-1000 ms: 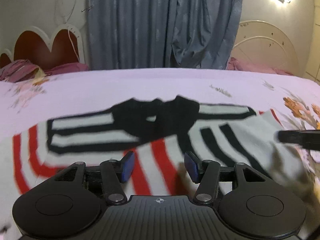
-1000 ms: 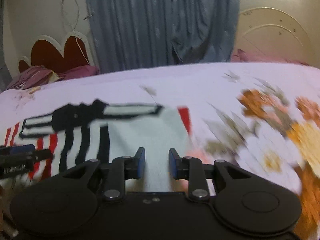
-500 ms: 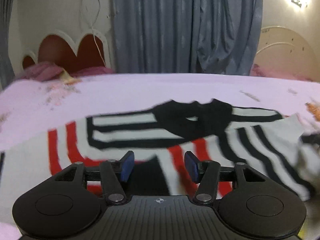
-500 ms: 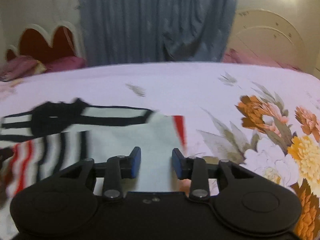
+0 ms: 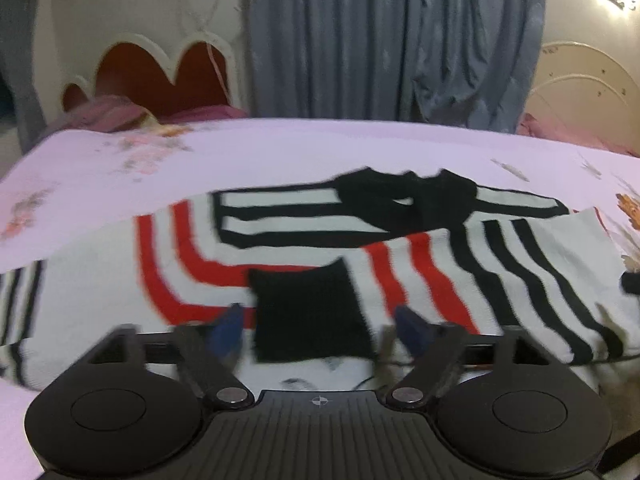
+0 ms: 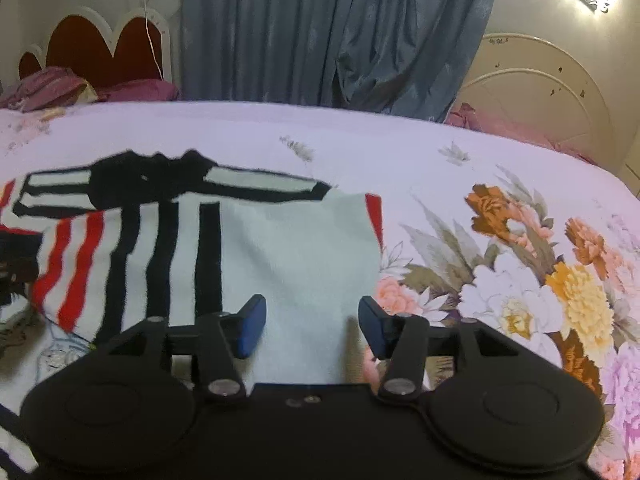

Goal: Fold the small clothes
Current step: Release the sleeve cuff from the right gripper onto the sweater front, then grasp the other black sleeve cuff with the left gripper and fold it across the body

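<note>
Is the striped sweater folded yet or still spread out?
Partly folded: the striped sweater lies flat on the bed, one striped sleeve laid across its body.

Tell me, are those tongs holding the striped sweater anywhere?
No. Both the left tongs and right tongs are open above the striped sweater, gripping nothing.

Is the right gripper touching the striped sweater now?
Cannot tell. In the right wrist view the right gripper is open over the striped sweater, but no contact or gap shows.

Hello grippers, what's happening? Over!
Left gripper open, right gripper open. Striped sweater flat on bed, unheld. Nothing in the way.
</note>
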